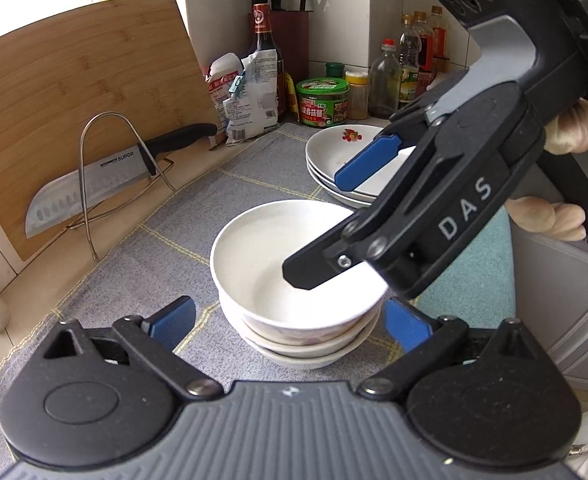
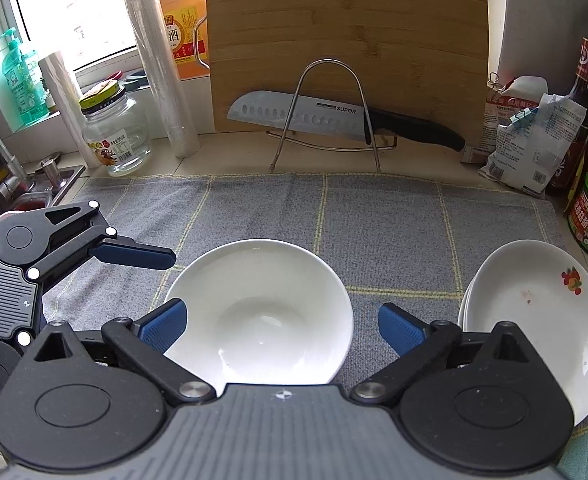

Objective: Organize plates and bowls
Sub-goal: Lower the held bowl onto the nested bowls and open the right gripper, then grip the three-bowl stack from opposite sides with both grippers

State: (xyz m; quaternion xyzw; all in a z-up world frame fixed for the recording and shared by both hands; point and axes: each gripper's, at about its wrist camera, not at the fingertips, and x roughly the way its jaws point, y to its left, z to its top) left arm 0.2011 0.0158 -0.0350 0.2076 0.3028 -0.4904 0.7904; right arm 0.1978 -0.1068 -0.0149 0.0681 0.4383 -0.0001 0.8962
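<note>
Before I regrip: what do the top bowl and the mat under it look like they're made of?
Top bowl: likely glazed ceramic; smooth white surface with glossy highlights. Mat: woven fabric, grey with a matte, textured weave and yellow grid lines.

We see a stack of bowls [image 2: 259, 316] on the cloth [image 2: 374, 216] covering the bench, the stack of plates [image 2: 534, 312] just right of it — behind both, the knife [image 2: 334, 116] rests in a rack [image 2: 326, 120] against the cutting board [image 2: 346, 40].
</note>
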